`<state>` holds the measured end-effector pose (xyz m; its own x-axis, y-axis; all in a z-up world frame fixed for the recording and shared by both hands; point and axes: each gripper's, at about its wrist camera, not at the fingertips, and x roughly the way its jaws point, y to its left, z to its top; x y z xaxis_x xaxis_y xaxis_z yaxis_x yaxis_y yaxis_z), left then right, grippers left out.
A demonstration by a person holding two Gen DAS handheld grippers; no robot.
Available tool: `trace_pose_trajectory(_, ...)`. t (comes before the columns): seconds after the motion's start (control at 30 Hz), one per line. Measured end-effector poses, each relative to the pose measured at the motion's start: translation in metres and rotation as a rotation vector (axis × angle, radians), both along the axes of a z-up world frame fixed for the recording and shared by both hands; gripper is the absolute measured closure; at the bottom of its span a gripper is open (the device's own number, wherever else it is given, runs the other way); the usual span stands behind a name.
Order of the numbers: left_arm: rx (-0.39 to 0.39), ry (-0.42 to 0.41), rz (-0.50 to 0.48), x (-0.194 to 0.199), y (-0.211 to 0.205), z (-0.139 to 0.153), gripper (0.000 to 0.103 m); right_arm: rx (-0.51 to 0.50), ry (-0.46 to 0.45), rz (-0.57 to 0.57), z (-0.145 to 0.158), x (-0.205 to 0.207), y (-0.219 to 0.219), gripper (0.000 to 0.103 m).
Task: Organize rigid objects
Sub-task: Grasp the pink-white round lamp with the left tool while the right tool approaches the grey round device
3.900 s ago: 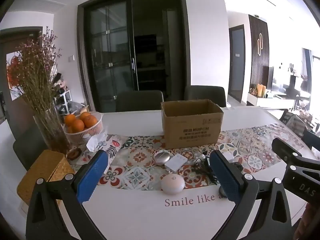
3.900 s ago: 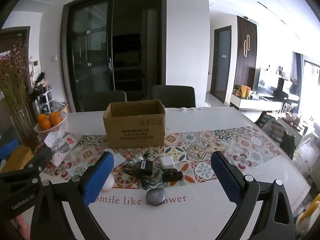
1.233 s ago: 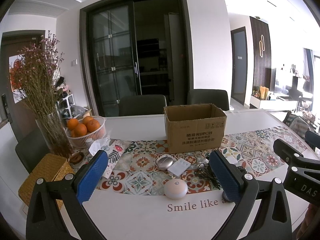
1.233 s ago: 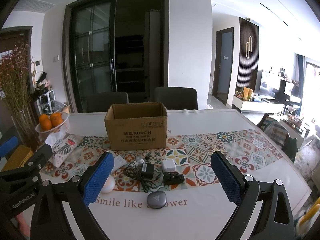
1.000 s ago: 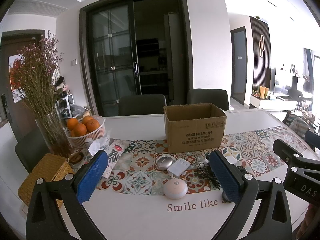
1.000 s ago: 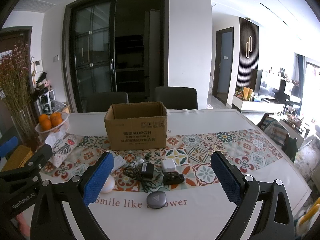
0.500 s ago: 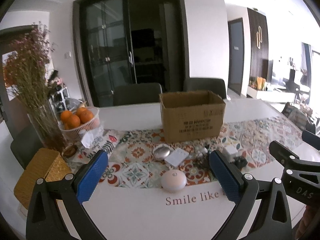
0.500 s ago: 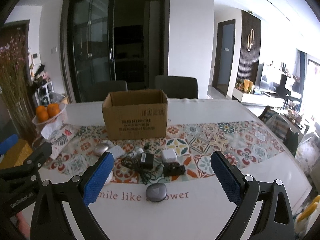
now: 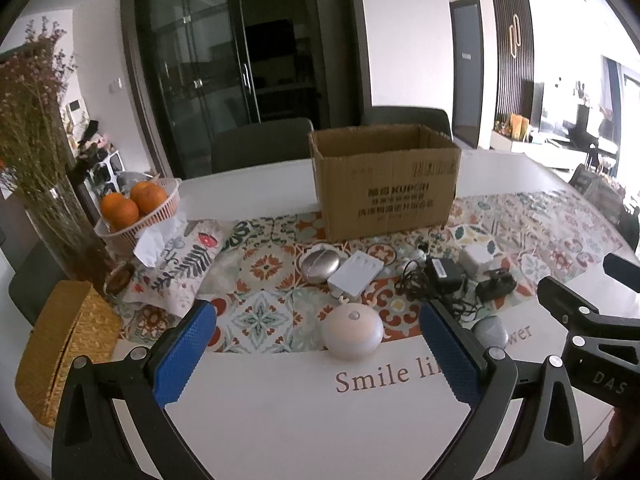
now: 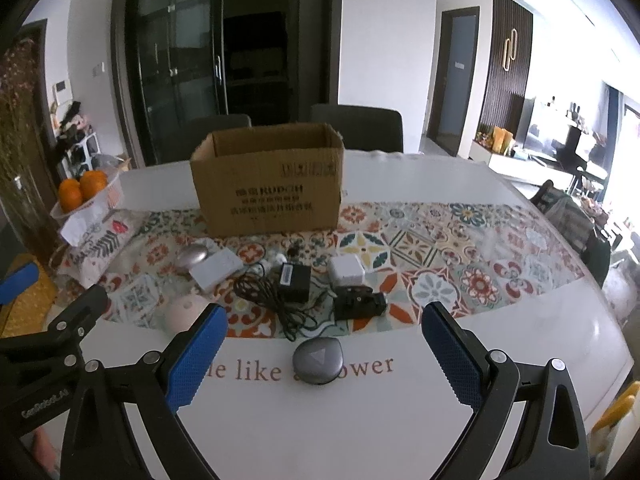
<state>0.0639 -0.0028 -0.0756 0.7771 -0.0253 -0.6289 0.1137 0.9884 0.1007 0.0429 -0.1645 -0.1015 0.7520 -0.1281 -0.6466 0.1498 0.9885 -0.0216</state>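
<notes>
An open cardboard box (image 9: 386, 184) (image 10: 268, 192) stands on the patterned runner. In front of it lie a silver oval case (image 9: 320, 263) (image 10: 193, 255), a white flat device (image 9: 355, 278) (image 10: 216, 270), a black adapter with tangled cable (image 9: 442, 274) (image 10: 295, 282), a white cube charger (image 10: 346, 271), a small black gadget (image 10: 360, 302), a pale round lamp (image 9: 352, 331) (image 10: 182, 312) and a grey disc (image 10: 318, 358) (image 9: 490, 332). My left gripper (image 9: 318, 356) is open just short of the round lamp. My right gripper (image 10: 324, 360) is open around the grey disc's spot, above the table.
A basket of oranges (image 9: 134, 208), a vase of dried flowers (image 9: 48, 184), a tissue pack (image 9: 180, 264) and a woven yellow box (image 9: 60, 352) stand at the left. Dark chairs (image 10: 356, 128) are behind the table (image 9: 280, 408). The right gripper's frame (image 9: 592, 344) shows at the left view's right.
Both grippers have moved forward and tilted down toward the table; the objects look larger and nearer. Nothing on the table has moved and both stay open.
</notes>
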Motion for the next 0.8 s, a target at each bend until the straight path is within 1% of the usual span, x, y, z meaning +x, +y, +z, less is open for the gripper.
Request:
trace_pose_trajectory(0.13,0.004,0.041,-0.022,0.013,-0.003,-0.015,0.0,0.006,0.034,-0.003,-0.015,0.009,-0.001,0.005)
trace_pose_trajectory(0.47,0.021,0.102,-0.058,0.042,-0.008,-0.05,0.0,0.046,0.087,-0.033,-0.052,0.031,-0.004,0.005)
trace_pose_trajectory(0.6,0.037,0.138,-0.08,0.056,-0.011,-0.071,0.0,0.043,0.113,-0.039,-0.069,0.04,-0.004,0.005)
trace_pose_trajectory(0.8,0.041,0.166,-0.101,0.069,-0.016,-0.092,0.0,0.048,0.145,-0.06,-0.092,0.051,-0.007,0.006)
